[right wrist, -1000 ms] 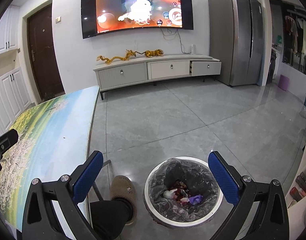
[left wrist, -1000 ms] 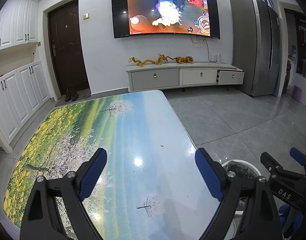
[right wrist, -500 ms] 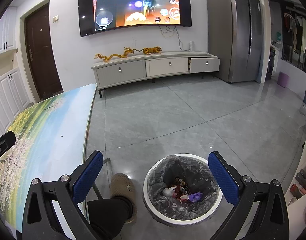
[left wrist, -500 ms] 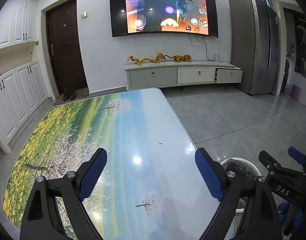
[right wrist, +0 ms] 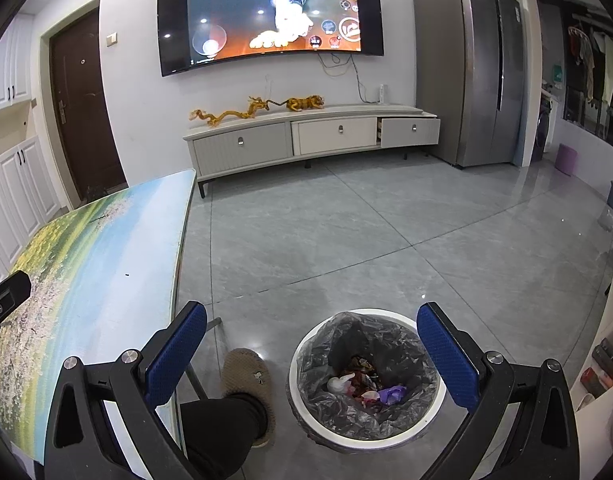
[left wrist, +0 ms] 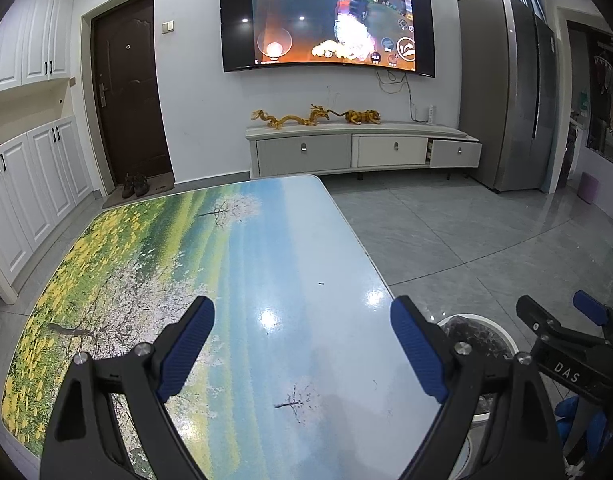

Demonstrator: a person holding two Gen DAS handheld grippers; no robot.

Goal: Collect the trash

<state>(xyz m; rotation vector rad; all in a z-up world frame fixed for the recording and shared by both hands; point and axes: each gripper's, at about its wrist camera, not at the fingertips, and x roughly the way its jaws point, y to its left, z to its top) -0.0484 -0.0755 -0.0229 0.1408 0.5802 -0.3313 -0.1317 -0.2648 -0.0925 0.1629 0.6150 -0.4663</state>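
Observation:
A white round bin (right wrist: 368, 376) lined with a dark bag stands on the floor right of the table. Crumpled trash (right wrist: 362, 382), white, red and purple, lies at its bottom. My right gripper (right wrist: 312, 336) hangs open above the bin with nothing between its blue pads. My left gripper (left wrist: 302, 340) is open over the table (left wrist: 242, 280), also holding nothing. From the left wrist view the bin's rim (left wrist: 482, 330) shows past the table edge, with the right gripper's body (left wrist: 562, 344) beside it. A tiny dark speck (left wrist: 320, 282) lies on the tabletop.
The table has a printed landscape top. A person's leg and brown slipper (right wrist: 246, 380) stand between table and bin. A TV cabinet (right wrist: 310, 140), wall TV (right wrist: 270, 12) and grey fridge (right wrist: 466, 64) line the far wall. Grey tiled floor spreads beyond.
Only the picture on the TV has changed. Both grippers and the bin stay where they were.

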